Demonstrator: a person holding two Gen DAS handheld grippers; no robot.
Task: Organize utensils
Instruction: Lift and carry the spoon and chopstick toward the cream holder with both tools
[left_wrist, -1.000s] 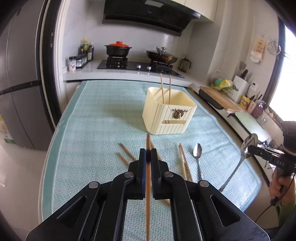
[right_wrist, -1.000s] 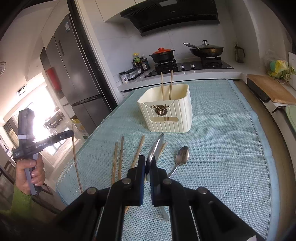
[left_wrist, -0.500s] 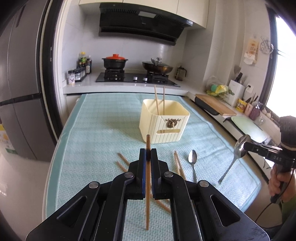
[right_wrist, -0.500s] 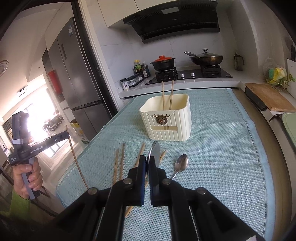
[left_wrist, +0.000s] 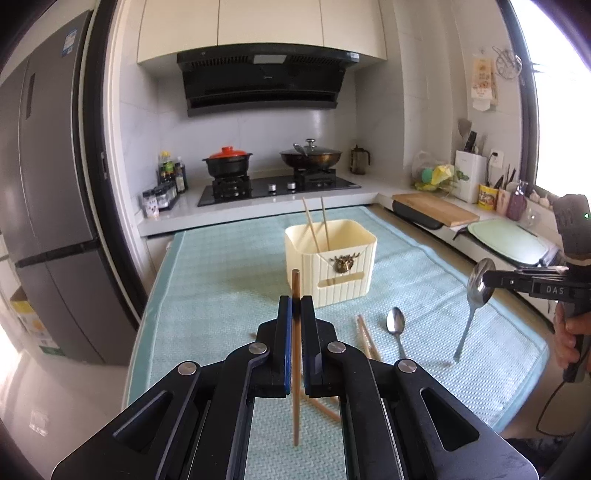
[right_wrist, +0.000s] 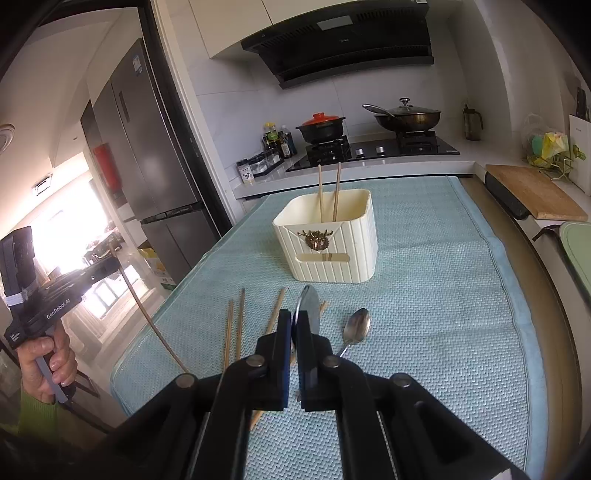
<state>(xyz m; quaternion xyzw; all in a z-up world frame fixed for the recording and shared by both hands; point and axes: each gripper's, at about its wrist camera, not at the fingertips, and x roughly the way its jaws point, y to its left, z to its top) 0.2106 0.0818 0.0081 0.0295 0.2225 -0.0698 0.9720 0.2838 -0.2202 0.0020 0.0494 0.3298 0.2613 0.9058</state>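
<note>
Kitchen surface (left_wrist: 229, 258) under a teal mat, both claws raised over it with utensils pinched
Left claw (left_wrist: 295, 306) is clamped tight on a wooden chopstick (left_wrist: 296, 369) that hangs almost upright, its top poking above the pads and its lower end clear of the mat; right claw (right_wrist: 294, 321) is closed on a metal spoon (right_wrist: 309, 306), bowl up, handle pointing down, seen from the left camera out at the mat's right edge. Just past them on the mat lie more loose chopsticks (right_wrist: 236, 325) and a second spoon (right_wrist: 356, 325). Farther back stands a cream ribbed utensil holder (left_wrist: 332, 266) with two chopsticks (left_wrist: 317, 225) leaning inside it. Beyond, a stove (left_wrist: 277, 184) carries a red-lidded pot and a wok, with a grey fridge (left_wrist: 48, 206) at the left
</note>
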